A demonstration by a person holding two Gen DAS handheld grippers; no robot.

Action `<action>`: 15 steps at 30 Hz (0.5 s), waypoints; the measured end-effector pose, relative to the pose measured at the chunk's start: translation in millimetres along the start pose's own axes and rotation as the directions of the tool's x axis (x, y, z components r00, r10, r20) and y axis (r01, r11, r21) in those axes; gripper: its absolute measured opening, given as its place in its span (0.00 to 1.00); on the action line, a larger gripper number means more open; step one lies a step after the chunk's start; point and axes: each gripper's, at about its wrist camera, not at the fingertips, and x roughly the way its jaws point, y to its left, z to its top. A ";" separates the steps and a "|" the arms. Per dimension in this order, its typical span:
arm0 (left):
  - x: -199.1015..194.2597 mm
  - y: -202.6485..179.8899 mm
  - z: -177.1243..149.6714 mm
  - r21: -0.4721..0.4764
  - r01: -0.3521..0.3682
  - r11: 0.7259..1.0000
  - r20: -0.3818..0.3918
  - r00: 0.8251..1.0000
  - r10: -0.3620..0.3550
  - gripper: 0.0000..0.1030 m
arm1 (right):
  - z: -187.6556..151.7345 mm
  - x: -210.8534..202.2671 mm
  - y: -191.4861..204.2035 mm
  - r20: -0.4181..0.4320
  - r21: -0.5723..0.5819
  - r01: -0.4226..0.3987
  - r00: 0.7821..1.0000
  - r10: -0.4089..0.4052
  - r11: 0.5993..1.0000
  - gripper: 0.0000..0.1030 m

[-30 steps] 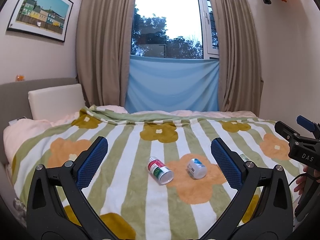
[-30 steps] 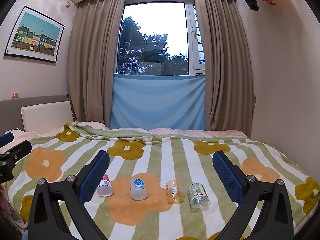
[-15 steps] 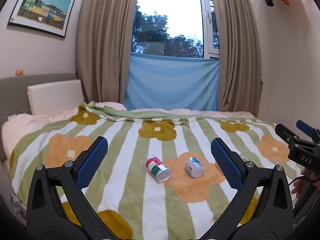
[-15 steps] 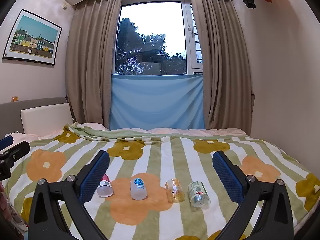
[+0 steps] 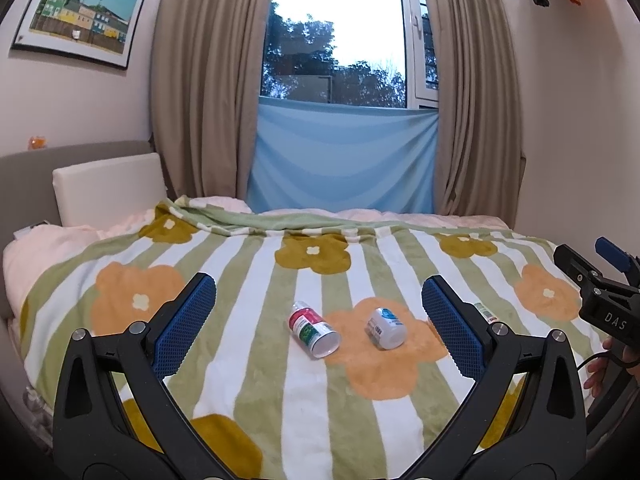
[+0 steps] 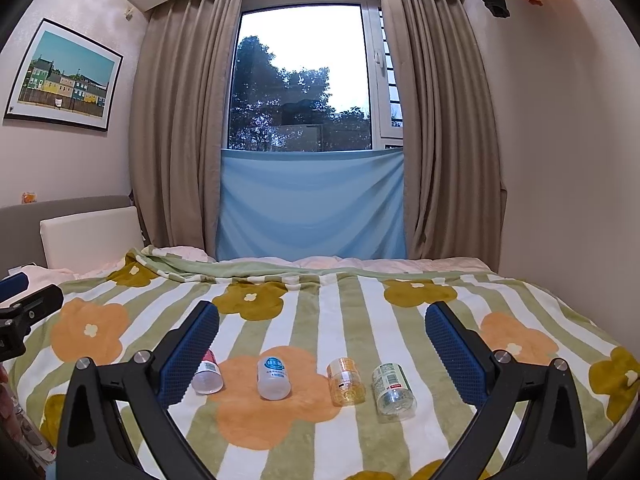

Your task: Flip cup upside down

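Big bed [image 6: 360,312] with a striped flower blanket [image 6: 320,432] fills most of both views, window with a blue cloth [image 6: 312,204] at the far end. Left gripper [image 5: 316,320] and right gripper [image 6: 322,344] both hover over the near edge, jaws spread wide, holding nothing. Four little cups lie on their sides in a row: red cup [image 6: 207,374] far left, then blue-label cup [image 6: 274,378], amber cup [image 6: 346,376], green-label cup [image 6: 394,388] rightmost.

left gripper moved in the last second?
Yes. Left gripper has come down and forward: the window and framed picture sit higher in its view, and the red-labelled cup looms closer.
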 end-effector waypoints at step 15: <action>96.4 18.7 30.1 -0.030 0.063 0.998 -0.198 0.978 -0.067 1.00 | -3.1 6.7 8.4 -0.014 -0.076 -0.077 0.997 0.076 0.994 1.00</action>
